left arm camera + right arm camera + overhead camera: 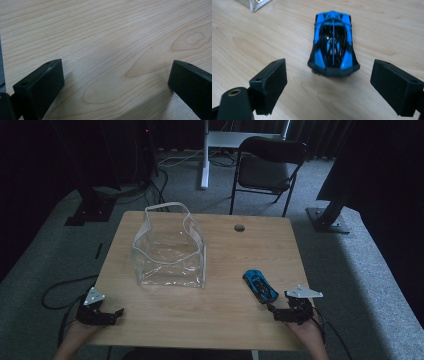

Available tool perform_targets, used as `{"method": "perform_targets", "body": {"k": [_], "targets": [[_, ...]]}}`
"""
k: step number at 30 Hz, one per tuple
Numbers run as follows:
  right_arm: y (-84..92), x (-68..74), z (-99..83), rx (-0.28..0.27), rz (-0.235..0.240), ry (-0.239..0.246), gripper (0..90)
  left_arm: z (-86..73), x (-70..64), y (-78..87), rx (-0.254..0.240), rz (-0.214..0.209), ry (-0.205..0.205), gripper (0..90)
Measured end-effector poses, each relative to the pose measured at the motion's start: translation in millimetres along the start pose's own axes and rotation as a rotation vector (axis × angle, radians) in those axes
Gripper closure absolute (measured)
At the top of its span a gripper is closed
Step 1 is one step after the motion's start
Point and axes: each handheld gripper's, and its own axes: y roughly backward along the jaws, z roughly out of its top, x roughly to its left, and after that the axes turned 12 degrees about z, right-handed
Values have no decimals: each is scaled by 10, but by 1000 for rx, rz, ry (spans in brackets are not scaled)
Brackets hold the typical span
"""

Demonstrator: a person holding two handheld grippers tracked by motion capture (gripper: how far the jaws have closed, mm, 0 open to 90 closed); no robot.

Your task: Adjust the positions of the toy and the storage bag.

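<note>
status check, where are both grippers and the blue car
Right gripper open, lined up just behind the blue toy car, not touching. Left gripper open over bare table. Clear bag upright mid-table; nothing blocking the car.

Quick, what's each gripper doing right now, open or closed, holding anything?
Left gripper: open, empty, over bare table.
Right gripper: open, empty, blue toy car just ahead.

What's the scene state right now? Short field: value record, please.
surface: wooden table
toy car: blue and black, on its wheels on the table, just ahead of the right gripper, not between its jaws yet
bag: clear plastic, upright, mouth open, looks empty
right gripper: jaws wide apart, holding nothing
left gripper: jaws wide apart over bare wood near the table's near left corner
chair: black, beyond the table
</note>
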Motion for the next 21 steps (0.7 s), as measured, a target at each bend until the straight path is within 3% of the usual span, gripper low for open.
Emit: {"method": "perform_targets", "body": {"k": [12,21], "targets": [[-258,-75,268,22,12,20,126,1,2,0,0,0,-2,8],[-519,-162,380,52,25,1,120,1,2,-1,0,-1,-2,8]]}}
